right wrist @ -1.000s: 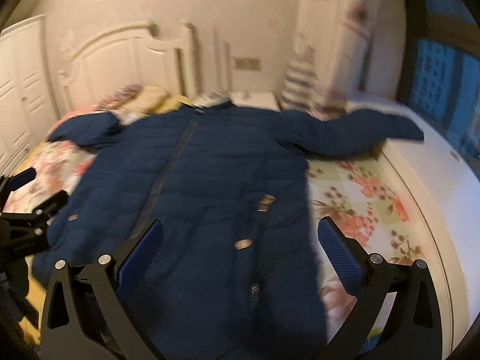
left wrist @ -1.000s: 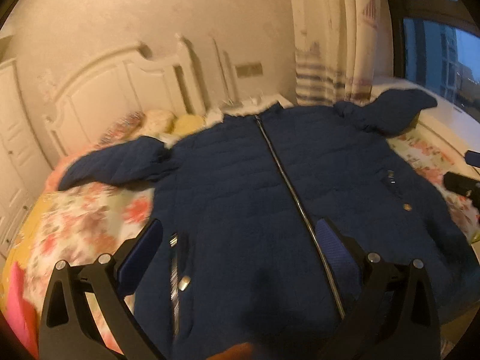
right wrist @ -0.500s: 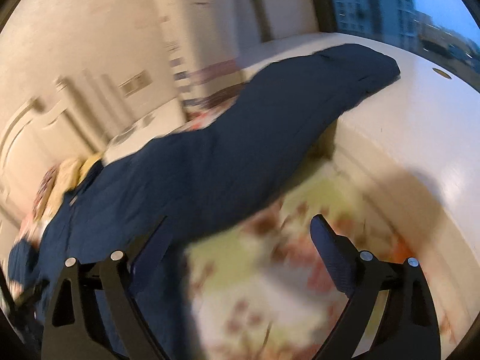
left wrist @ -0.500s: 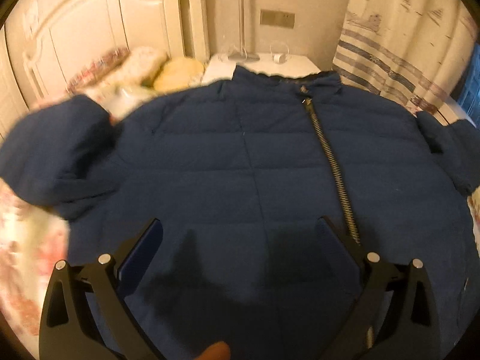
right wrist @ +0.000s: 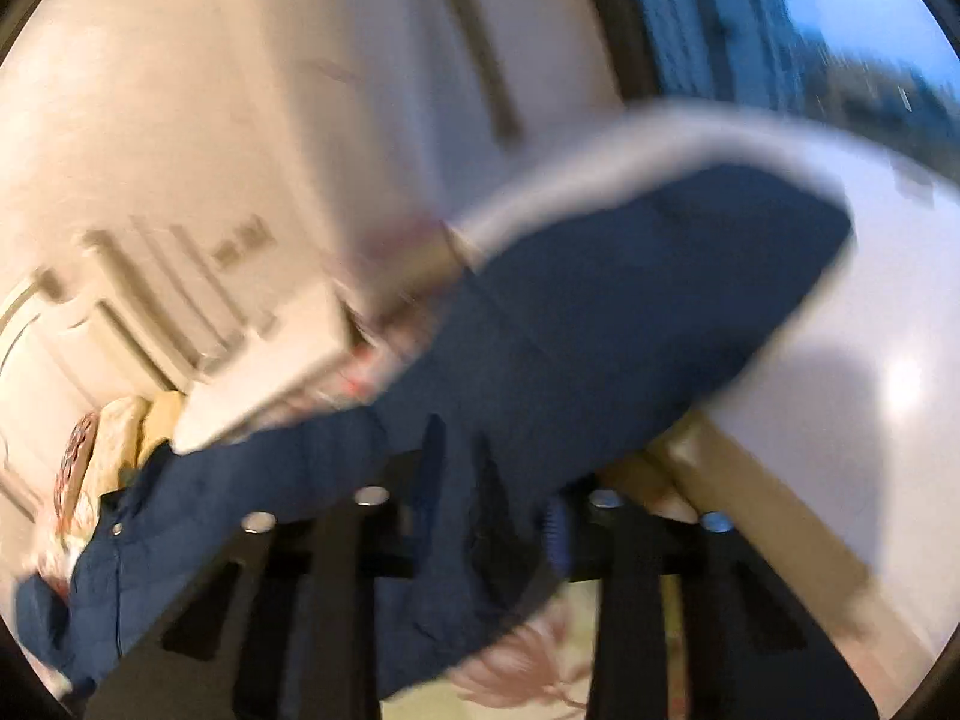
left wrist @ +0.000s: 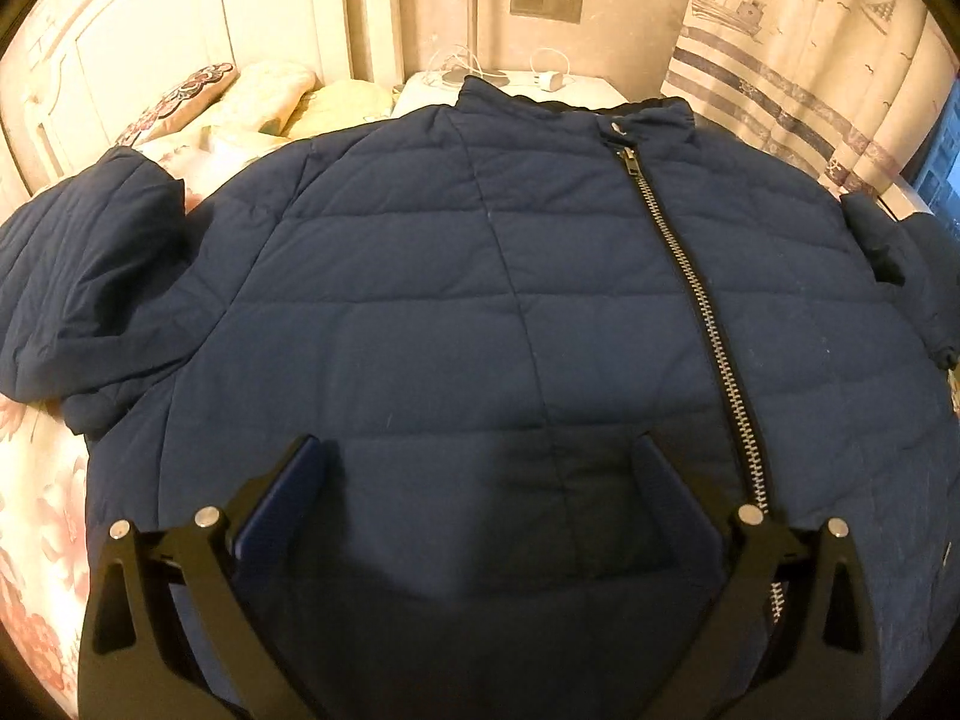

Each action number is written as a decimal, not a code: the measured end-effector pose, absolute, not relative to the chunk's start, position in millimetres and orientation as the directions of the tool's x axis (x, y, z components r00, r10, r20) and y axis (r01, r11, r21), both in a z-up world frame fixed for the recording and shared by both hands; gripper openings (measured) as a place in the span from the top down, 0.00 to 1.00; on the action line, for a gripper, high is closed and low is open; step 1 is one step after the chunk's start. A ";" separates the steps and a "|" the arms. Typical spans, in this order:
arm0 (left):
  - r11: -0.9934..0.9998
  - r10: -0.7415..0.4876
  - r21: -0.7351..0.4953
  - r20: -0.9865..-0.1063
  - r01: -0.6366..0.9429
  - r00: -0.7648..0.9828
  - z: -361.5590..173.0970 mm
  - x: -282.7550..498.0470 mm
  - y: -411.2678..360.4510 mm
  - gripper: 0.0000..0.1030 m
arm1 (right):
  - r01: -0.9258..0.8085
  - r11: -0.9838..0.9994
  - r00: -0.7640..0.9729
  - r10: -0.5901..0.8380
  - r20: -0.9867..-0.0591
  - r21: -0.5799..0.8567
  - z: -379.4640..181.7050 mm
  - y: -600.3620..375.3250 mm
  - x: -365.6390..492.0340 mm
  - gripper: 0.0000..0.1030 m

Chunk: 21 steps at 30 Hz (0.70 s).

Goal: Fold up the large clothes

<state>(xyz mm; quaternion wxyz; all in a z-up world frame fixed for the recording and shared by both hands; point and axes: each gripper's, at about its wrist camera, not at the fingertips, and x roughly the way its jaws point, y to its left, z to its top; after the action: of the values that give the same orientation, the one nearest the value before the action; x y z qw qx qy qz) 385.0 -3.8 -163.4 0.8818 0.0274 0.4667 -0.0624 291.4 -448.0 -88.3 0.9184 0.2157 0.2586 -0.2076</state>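
Observation:
A dark blue quilted jacket (left wrist: 480, 276) lies front up on the bed, zipped, with a silver zipper (left wrist: 696, 276) running down it. Its left sleeve (left wrist: 78, 276) is bunched at the left. My left gripper (left wrist: 480, 480) is open and hovers just above the jacket's chest. In the blurred right wrist view, my right gripper (right wrist: 489, 516) has closed in on the jacket's right sleeve (right wrist: 630, 324), which stretches onto a white ledge (right wrist: 870, 360).
A floral sheet (left wrist: 36, 528) covers the bed. Pillows (left wrist: 264, 102) lie by the white headboard (left wrist: 180, 24). A white nightstand (left wrist: 510, 84) with cables stands behind the collar. A striped curtain (left wrist: 798, 60) hangs at the right, with a window (right wrist: 840, 12) beyond the ledge.
My left gripper has moved forward over the jacket's chest. My right gripper has swung right to the sleeve and closed its fingers around it.

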 end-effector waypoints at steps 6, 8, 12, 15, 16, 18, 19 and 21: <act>0.993 -0.100 -0.046 -0.816 0.109 0.570 -161.6 382.7 4.3 0.04 | 0.161 0.986 0.888 -0.125 -0.443 0.043 -25.1 -303.9 315.9 0.75; 0.993 -0.119 -0.097 -0.802 0.069 0.585 -159.0 380.4 17.1 0.06 | 0.035 0.999 0.887 -0.035 -0.461 -0.009 -23.7 -256.2 326.3 0.75; 0.978 -0.161 -0.209 -0.770 -0.006 0.617 -155.1 375.7 43.0 0.06 | -0.239 0.970 0.739 0.210 -0.640 0.042 -63.1 -165.6 350.0 0.73; 0.971 -0.171 -0.237 -0.762 -0.023 0.625 -154.1 374.0 48.6 0.06 | -0.278 0.958 0.582 0.229 -0.780 0.074 -110.8 -136.1 359.2 0.47; 0.973 -0.166 -0.231 -0.762 -0.022 0.626 -153.6 373.8 47.4 0.06 | -0.292 0.954 0.524 0.219 -0.823 0.067 -131.0 -130.2 357.1 0.35; 0.978 -0.152 -0.210 -0.764 -0.019 0.628 -152.6 373.0 44.3 0.06 | -0.318 0.948 0.548 0.189 -0.815 0.005 -137.6 -125.0 337.7 0.26; 0.978 -0.149 -0.206 -0.763 -0.018 0.629 -152.4 372.5 44.0 0.06 | -0.325 0.946 0.539 0.193 -0.820 0.009 -133.7 -126.1 328.9 0.16; 0.977 -0.153 -0.212 -0.762 -0.019 0.629 -152.1 372.2 45.5 0.05 | -0.308 0.950 0.527 0.213 -0.823 0.049 -122.7 -133.3 314.6 0.17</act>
<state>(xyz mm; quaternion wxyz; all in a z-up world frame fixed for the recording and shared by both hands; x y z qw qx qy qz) 372.2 45.5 -152.1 0.8969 -0.1003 0.4291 -0.0371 314.6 -133.3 -122.7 0.8722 -0.0513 0.4629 0.1493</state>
